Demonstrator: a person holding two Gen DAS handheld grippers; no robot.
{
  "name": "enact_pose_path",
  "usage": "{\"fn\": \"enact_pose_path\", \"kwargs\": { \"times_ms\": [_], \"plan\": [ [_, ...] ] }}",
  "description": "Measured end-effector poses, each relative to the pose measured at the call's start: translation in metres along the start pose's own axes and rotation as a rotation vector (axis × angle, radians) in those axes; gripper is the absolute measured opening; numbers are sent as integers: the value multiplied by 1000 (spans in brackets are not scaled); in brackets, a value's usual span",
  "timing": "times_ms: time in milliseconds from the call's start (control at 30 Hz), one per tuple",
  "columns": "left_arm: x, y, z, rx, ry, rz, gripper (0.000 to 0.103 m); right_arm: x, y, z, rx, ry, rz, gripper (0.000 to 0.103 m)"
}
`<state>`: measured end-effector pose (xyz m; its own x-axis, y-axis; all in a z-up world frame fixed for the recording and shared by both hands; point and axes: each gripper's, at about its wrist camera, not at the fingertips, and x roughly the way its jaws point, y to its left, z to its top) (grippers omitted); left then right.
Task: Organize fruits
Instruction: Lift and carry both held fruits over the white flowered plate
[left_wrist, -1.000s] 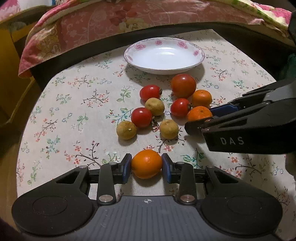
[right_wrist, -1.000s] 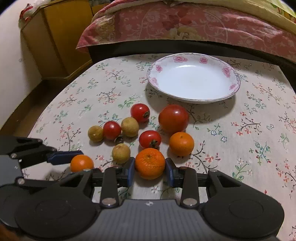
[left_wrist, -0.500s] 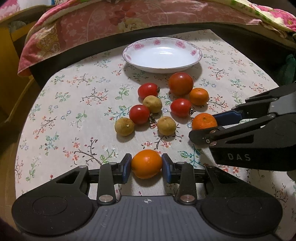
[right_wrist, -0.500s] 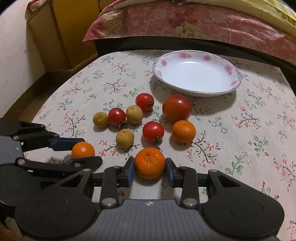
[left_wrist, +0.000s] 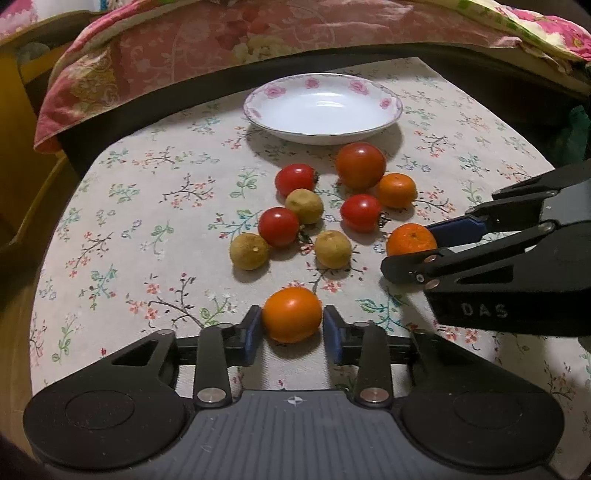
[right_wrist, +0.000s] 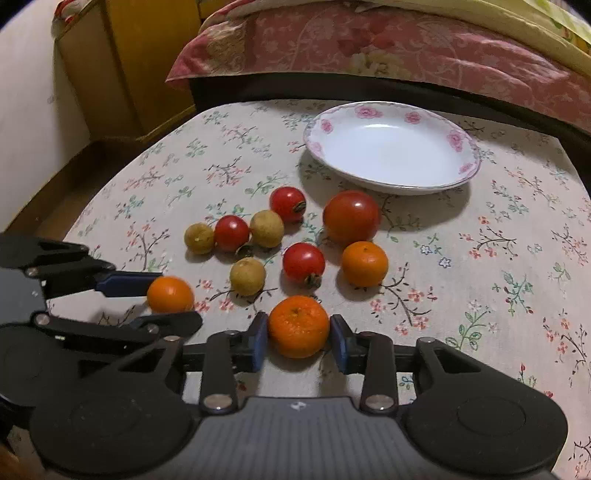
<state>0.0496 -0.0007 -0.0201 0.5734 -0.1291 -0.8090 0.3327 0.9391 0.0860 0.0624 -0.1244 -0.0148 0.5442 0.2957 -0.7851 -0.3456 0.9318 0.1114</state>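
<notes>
On the floral-clothed desk (left_wrist: 122, 236), each hand-held gripper, left (left_wrist: 291, 328) and right (right_wrist: 298, 338), clamps an orange short of the empty plate (right_wrist: 466, 168), apparently to sort them from the tomatoes.

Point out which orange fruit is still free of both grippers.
The small round orange tangerine beside the large red tomato; the other two sit between the left gripper and right gripper.

Floral tablecloth (left_wrist: 147, 229) w/ small sprigs covers the table. Behind it, a pink patterned quilt (right_wrist: 388, 48) drapes over the far edge. Yellow wooden cabinet (right_wrist: 122, 70) at left, beside white wall (right_wrist: 26, 122).
</notes>
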Motion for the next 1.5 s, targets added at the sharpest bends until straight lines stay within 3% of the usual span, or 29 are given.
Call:
{"fn": "enact_pose_path", "kwargs": {
  "times_ms": [367,700,1100,1500],
  "plan": [
    [-3,10,5,-81,18,-49,42,-17,1,-7,36,21,-48,29],
    [-37,-1,14,-51,-74,-94,42,-49,16,-13,76,17,-122,29],
    [-71,-4,31,-59,-162,-125,42,-103,38,8,46,-58,-255,29],
    [-43,16,81,-130,-135,-145,40,-83,3,50,109,-102,-190,29]
  ]
}}
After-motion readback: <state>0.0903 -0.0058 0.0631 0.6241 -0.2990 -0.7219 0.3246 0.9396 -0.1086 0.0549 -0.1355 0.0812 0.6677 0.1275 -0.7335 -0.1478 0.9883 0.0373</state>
